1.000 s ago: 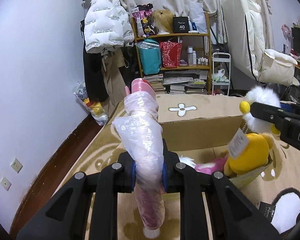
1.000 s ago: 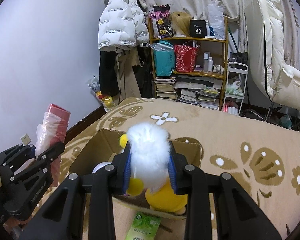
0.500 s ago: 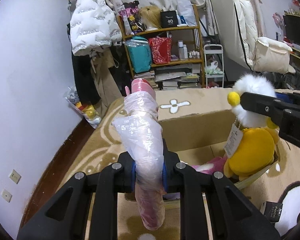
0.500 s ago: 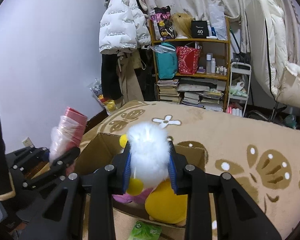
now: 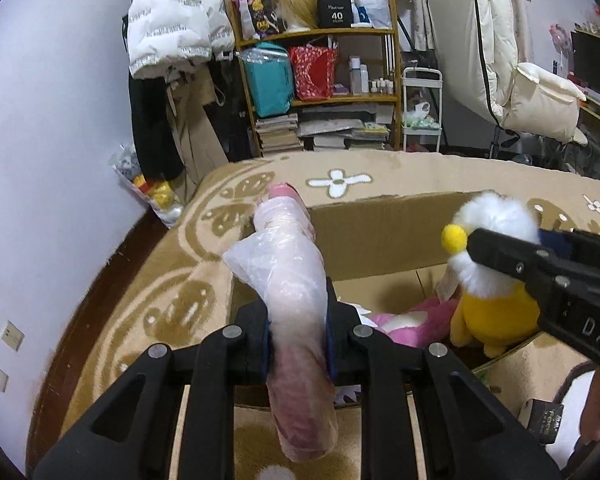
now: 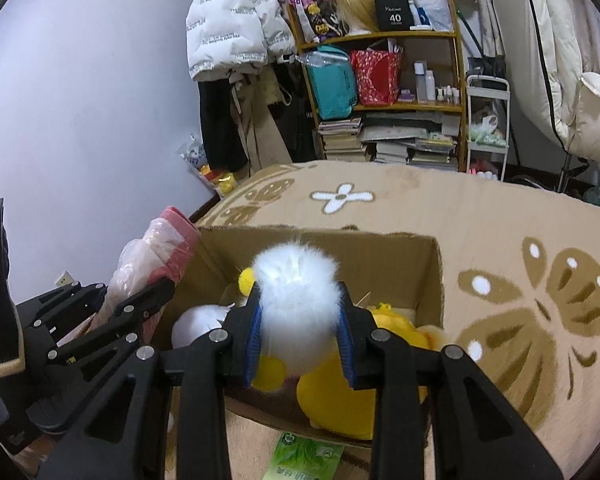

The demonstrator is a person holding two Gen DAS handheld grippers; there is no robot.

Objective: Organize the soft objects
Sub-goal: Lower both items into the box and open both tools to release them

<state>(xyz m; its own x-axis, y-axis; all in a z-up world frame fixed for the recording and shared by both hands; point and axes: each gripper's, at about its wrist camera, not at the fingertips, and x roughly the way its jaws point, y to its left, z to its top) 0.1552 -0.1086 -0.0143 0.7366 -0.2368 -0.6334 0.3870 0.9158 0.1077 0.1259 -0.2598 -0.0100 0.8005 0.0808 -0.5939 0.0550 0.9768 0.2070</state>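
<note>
Lowered over the last second toward the cardboard box point(image 6: 428, 264) — right gripper point(image 6: 300, 344) with jaws clamped on the white-headed yellow plush point(image 6: 296, 300) now inside its walls, left gripper point(image 5: 298, 336) squeezing the plastic-wrapped pink roll point(image 5: 292, 280) above the near rim — release probably next.

Plastic-wrapped pink roll point(image 5: 296, 280), tilted, clamped upright at the open brown cardboard box's point(image 6: 432, 264) left edge. White-headed yellow plush toy point(image 6: 296, 300) gripped by head, body inside box beside pink plush point(image 5: 416, 316).

A wooden shelf point(image 6: 380, 80) of books and bags, white puffer jacket point(image 6: 232, 16) hanging beside it, beige flowered rug point(image 6: 500, 240)
</note>
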